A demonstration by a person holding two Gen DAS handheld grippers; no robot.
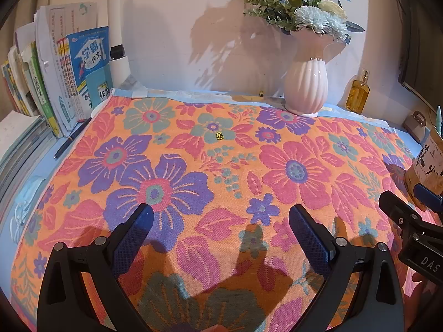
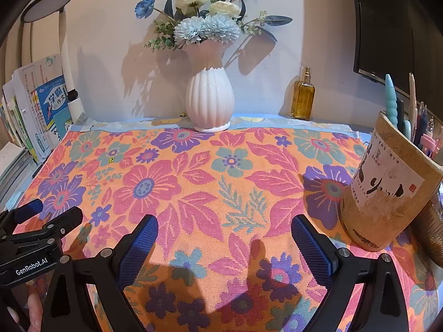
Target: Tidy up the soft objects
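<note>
both claws (image 1: 220,215) (image 2: 224,228) hover agape over floral towel (image 1: 221,166).

A floral towel (image 1: 221,166) in orange, pink and purple lay spread flat over the desk, its far edge touching the vase (image 1: 306,85).

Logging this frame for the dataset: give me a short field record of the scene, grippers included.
surface: floral cloth spread flat over the desk
left gripper: open, above the cloth, holding nothing
right gripper: open, above the cloth, holding nothing
back edge: pink vase of flowers standing on the cloth; amber bottle beside it
right side: bamboo pen holder on the cloth
left side: books upright
</note>
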